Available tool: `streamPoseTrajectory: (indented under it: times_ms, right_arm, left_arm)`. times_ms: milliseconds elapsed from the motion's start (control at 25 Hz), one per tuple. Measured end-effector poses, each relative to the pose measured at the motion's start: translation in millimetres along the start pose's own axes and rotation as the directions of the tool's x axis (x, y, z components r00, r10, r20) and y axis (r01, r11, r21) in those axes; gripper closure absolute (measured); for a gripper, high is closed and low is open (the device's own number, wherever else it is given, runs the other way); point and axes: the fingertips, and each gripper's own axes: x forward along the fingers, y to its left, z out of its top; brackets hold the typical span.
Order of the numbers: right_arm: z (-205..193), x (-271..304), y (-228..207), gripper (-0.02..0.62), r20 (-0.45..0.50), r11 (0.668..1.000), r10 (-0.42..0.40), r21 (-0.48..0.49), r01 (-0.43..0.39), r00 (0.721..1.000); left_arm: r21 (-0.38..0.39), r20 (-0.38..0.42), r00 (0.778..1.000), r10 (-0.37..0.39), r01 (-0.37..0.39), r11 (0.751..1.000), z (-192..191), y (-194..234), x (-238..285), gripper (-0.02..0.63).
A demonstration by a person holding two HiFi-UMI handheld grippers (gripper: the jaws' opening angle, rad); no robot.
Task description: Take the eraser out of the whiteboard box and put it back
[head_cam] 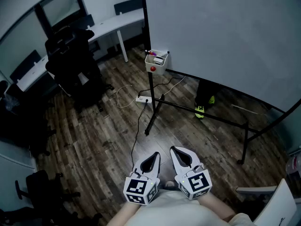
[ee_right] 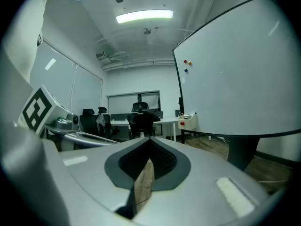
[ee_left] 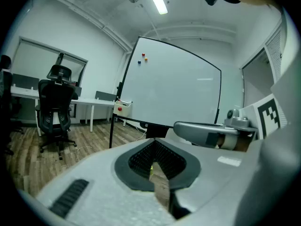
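A small white box (head_cam: 156, 62) with a red round magnet on its front hangs at the left edge of the whiteboard (head_cam: 221, 36). It holds pens and other small items; I cannot pick out the eraser. The box (ee_left: 123, 107) shows far ahead in the left gripper view, and the box (ee_right: 189, 120) is also far off in the right gripper view. My left gripper (head_cam: 154, 156) and right gripper (head_cam: 175, 150) are side by side low near my body, well short of the box. Both are shut, with nothing between the jaws.
The whiteboard stands on a black frame (head_cam: 153, 112) with legs across the wood floor. A power strip (head_cam: 143, 99) and cables lie near the frame. Black office chairs (head_cam: 75, 65) and a white desk (head_cam: 113, 25) stand to the left. A yellow-green shoe (head_cam: 200, 111) shows under the board.
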Motion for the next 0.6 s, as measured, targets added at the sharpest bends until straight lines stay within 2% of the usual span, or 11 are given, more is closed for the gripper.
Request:
streamPoseTrajectory:
  times_ms: [240,600]
  right_arm:
    - [0,-14,4,0.591,0.018,0.999,0.029,-0.025,-0.029,0.999]
    - [6,-31,7,0.591,0.041,0.999,0.017,-0.041,-0.015,0.999]
  left_arm:
    - [0.029,0.035,0.999,0.02,-0.021,0.999,7,-9,-2,0.603]
    - [0.042,0.044,0.999,-0.015,0.013,0.999,6,-35,-4,0.603]
